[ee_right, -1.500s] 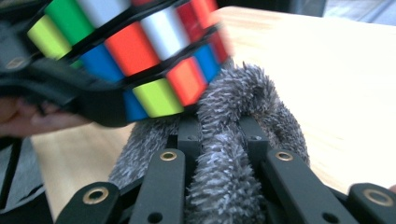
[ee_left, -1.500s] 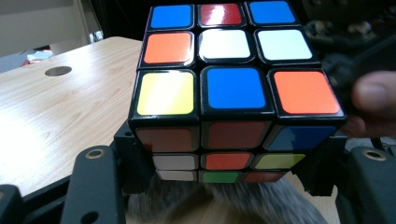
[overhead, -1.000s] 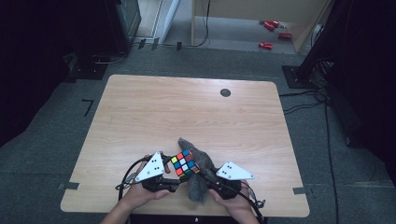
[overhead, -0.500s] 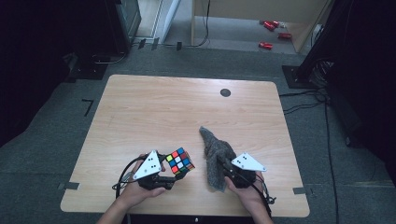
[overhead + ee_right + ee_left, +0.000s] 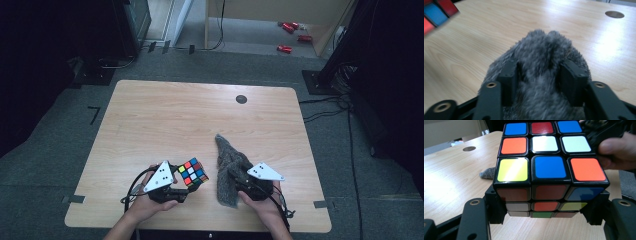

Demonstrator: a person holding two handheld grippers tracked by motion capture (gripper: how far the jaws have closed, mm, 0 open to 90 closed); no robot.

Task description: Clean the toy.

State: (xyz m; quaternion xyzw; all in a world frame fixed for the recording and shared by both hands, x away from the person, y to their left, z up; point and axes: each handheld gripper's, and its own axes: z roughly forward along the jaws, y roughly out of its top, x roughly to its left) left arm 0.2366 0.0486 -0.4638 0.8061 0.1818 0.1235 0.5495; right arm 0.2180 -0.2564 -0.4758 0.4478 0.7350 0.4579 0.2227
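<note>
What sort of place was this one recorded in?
Probably a lab or workshop set up for recording: a bare wooden table on grey carpet, dark equipment racks around it, and cables across the floor.

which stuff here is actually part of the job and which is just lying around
In use:
- puzzle cube, clamped in the left gripper
- grey fuzzy cloth, between the jaws of the right gripper, which have just been opening

Lying about:
- red cans on the floor beyond the table
- round dark grommet in the tabletop
- cables on the floor

Lab or studio, lone wooden table (image 5: 165, 120), grey carpet (image 5: 60, 145), black stands (image 5: 345, 45), trailing cables (image 5: 325, 107)
</note>
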